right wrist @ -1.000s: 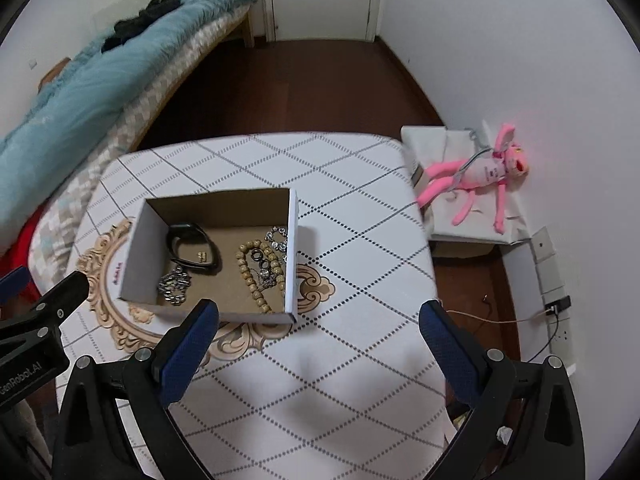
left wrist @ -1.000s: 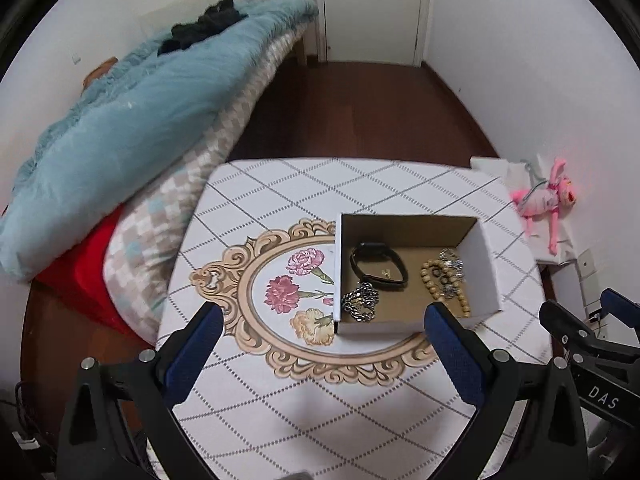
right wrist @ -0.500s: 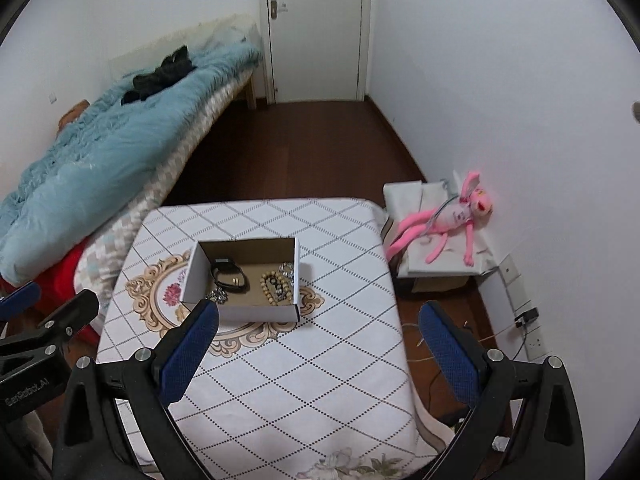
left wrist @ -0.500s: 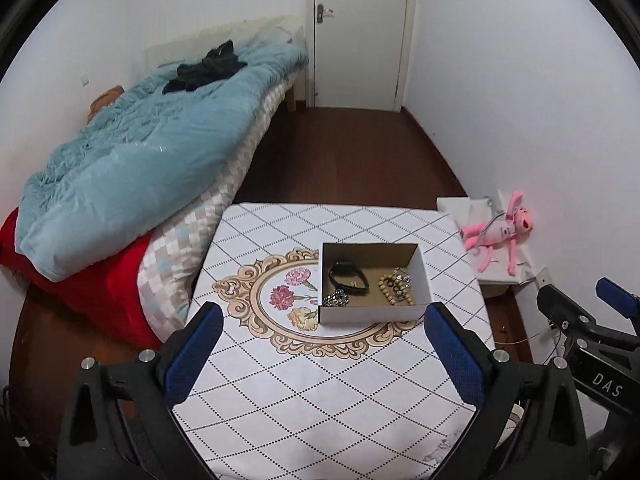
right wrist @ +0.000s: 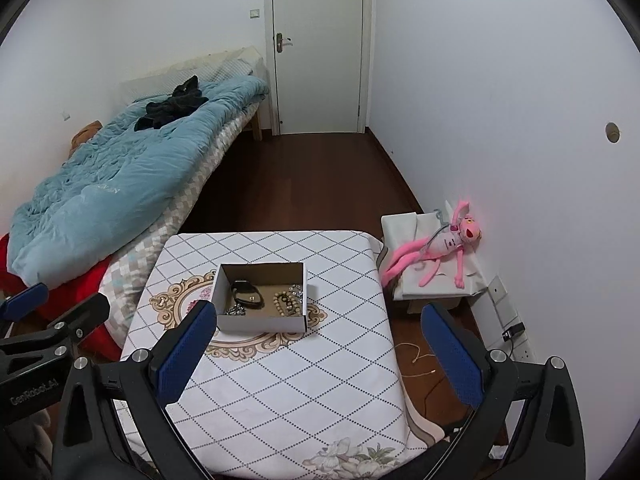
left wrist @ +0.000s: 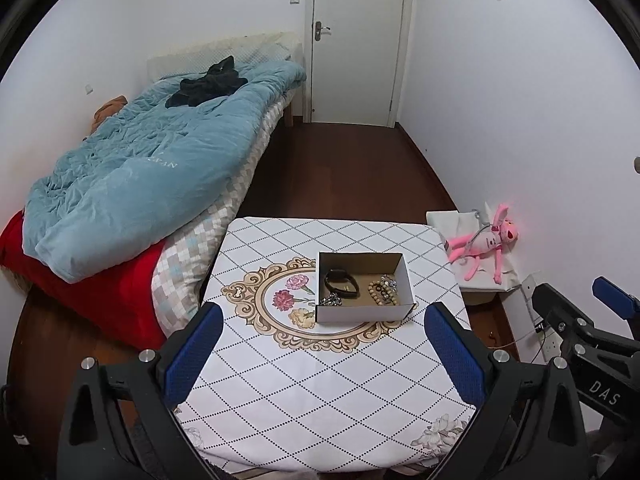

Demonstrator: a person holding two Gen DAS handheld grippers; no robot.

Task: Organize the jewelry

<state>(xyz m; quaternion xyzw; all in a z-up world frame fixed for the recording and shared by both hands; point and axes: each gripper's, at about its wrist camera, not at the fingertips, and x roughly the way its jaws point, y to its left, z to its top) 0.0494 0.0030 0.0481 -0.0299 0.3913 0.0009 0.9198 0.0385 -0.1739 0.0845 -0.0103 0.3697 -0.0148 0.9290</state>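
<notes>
A small open cardboard box (left wrist: 362,314) sits on the patterned tablecloth (left wrist: 320,380); it also shows in the right wrist view (right wrist: 262,322). Inside lie a black band (left wrist: 339,280), a beaded bracelet (left wrist: 378,295), a silver chain piece (left wrist: 330,301) and a metal link piece (left wrist: 389,282). My left gripper (left wrist: 320,350) is open and empty, held back from and above the table. My right gripper (right wrist: 318,350) is open and empty too, also back from the box.
A bed with a blue duvet (left wrist: 152,168) stands left of the table. A pink plush toy (right wrist: 440,244) lies on a white box by the right wall. A closed door (right wrist: 318,44) is at the far end across dark wooden floor.
Both grippers have pulled up and back from the box, so the table looks smaller and more of the room shows. Both stay open and empty.
</notes>
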